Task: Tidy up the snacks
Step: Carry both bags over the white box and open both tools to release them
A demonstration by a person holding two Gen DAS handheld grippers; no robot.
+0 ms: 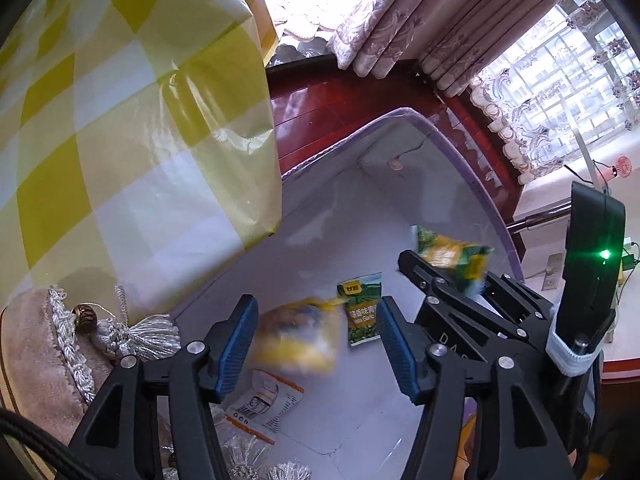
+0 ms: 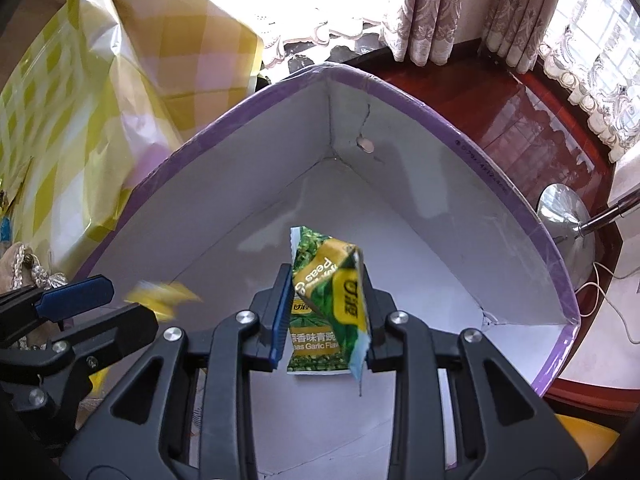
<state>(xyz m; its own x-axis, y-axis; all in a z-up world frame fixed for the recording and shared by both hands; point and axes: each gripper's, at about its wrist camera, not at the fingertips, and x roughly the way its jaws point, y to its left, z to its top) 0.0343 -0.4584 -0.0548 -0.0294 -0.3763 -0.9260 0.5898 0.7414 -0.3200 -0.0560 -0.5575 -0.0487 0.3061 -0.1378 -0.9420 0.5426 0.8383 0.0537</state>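
Observation:
A white cardboard box (image 2: 400,88) with a purple rim lies open below both grippers. My left gripper (image 1: 316,308) hangs over it, jaws apart. A blurred yellow snack packet (image 1: 298,336) sits between and below its blue pads, touching neither. My right gripper (image 2: 325,280) has a crumpled green pea packet (image 2: 332,280) between its fingers. That packet leans on the right finger, with a slim gap at the left pad. A second green pea packet (image 1: 362,308) lies flat on the box floor.
A big yellow-checked bag (image 1: 120,120) presses against the box's left side. A tasselled cushion (image 1: 40,340) is at the lower left. A white printed packet (image 1: 266,404) and silver-wrapped pieces (image 1: 240,456) lie near the front. Red wood flooring (image 2: 520,120), curtains and a chrome stand base (image 2: 564,216) surround the box.

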